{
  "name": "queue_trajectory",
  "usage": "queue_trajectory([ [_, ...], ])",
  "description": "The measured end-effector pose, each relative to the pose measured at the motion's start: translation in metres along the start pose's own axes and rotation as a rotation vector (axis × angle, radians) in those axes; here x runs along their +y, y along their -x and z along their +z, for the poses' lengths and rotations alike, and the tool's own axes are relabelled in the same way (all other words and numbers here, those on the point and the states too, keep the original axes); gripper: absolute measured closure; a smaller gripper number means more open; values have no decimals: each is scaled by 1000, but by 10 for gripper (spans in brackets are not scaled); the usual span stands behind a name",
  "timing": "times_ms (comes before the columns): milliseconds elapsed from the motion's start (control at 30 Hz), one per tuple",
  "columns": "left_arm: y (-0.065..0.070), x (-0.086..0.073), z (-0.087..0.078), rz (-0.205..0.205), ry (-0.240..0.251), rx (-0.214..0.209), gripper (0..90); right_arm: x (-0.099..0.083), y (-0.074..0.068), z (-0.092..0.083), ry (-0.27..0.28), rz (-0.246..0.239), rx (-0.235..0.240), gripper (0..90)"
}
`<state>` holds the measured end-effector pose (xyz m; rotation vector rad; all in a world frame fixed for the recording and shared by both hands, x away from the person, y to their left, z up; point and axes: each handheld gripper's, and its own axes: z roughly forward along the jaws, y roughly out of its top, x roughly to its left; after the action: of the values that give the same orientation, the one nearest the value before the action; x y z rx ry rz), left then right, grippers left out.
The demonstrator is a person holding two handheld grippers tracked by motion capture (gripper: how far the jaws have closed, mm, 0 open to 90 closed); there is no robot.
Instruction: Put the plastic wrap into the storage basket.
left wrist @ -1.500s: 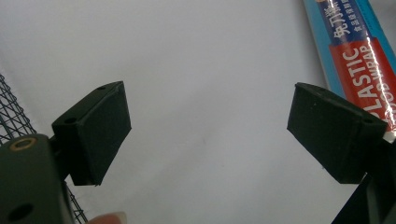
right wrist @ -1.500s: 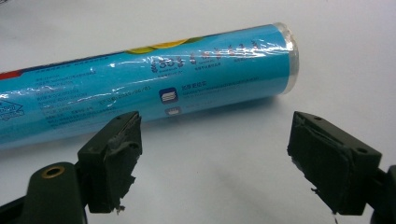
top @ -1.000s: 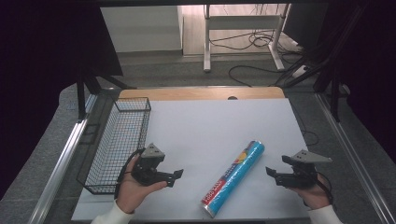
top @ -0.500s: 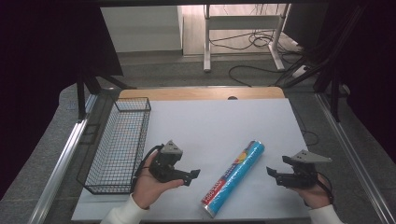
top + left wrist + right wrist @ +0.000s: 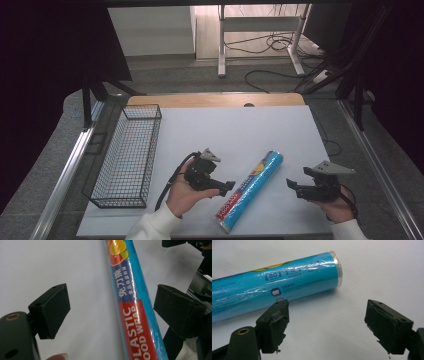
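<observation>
Lying ungrasped, the roll (image 5: pixel 250 191) is framed between the spread jaws of the left tongs (image 5: pixel 230 186); right tongs (image 5: pixel 290 183), also spread, wait beside its far end.

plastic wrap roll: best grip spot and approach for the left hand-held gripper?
Probably the red-labelled stretch near the closer end of the plastic wrap roll, jaws straddling it across its width from above. It is a slim cylinder lying flat and diagonal on the table, so only its round sides offer grip. The left hand-held gripper is open with the roll between its jaws, which suits that approach.
</observation>
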<state>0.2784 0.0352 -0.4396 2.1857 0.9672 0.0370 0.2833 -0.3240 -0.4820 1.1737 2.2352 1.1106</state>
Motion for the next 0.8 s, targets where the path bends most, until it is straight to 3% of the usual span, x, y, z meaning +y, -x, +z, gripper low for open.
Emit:
queue_trajectory([
  [333, 16, 19, 29, 35, -56, -6, 140, -2, 2, 1, -11, -6, -11, 202],
  [800, 35, 38, 66, 51, -120, -26, 147, -4, 5, 2, -20, -6, -32, 202],
])
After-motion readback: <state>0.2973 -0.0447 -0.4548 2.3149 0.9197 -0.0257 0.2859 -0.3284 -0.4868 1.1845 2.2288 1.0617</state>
